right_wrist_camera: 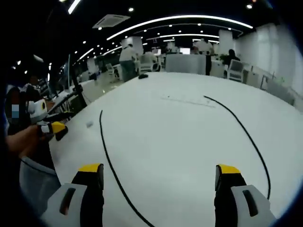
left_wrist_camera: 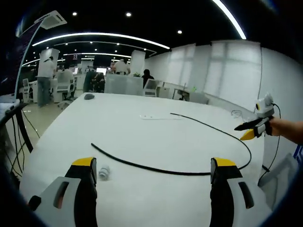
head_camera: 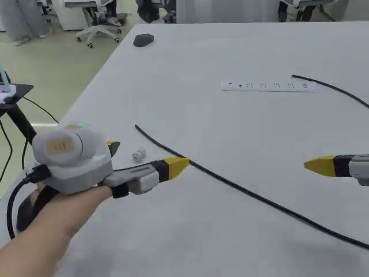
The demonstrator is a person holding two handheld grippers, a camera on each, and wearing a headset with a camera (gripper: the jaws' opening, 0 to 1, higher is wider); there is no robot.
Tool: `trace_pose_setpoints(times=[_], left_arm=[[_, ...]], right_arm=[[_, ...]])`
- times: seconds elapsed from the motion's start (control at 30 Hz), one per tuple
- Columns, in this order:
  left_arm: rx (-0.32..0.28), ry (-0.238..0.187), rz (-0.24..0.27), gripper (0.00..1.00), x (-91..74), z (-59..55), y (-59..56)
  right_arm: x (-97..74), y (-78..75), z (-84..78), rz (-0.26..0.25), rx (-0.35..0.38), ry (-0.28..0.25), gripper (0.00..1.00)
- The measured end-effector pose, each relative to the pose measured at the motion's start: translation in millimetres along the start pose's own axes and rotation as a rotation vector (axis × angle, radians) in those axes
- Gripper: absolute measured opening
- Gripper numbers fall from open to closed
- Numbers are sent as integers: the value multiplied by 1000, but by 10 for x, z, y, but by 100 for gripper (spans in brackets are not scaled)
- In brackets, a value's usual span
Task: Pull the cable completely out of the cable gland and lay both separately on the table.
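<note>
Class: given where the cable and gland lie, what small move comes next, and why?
Probably just lift the left gripper and right gripper away: both are open, holding nothing, and the cable and cable gland already lie apart on the table.
</note>
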State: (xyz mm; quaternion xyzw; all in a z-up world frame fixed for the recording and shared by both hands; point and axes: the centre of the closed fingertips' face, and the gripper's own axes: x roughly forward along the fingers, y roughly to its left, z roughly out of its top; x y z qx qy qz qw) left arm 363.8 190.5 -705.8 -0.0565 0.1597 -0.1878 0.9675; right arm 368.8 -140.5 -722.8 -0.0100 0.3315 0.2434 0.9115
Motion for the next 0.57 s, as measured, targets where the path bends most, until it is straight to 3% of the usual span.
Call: trace_pose_setpoints(times=[0.07, 0.1, 0.2, 0.3, 0.43, 0.57], left_arm=[[129, -3, 22, 100, 27, 44, -63], [158, -2, 13, 100, 47, 50, -95], [127, 27, 4, 100, 96, 50, -217], [117, 5, 18, 100, 110, 130, -284], [133, 24, 22, 100, 108, 122, -348], [141, 49, 45, 100, 78, 90, -334]], right_arm=[[-209, -130, -151, -12, 79, -14, 99], [-306, -195, -213, -20, 103, -24, 99], [-471, -316, -335, -41, 144, -39, 99], [-608, -394, -434, -55, 180, -82, 99], [-615, -456, -525, -47, 207, -99, 97], [-612, -514, -551, -40, 229, -102, 97]])
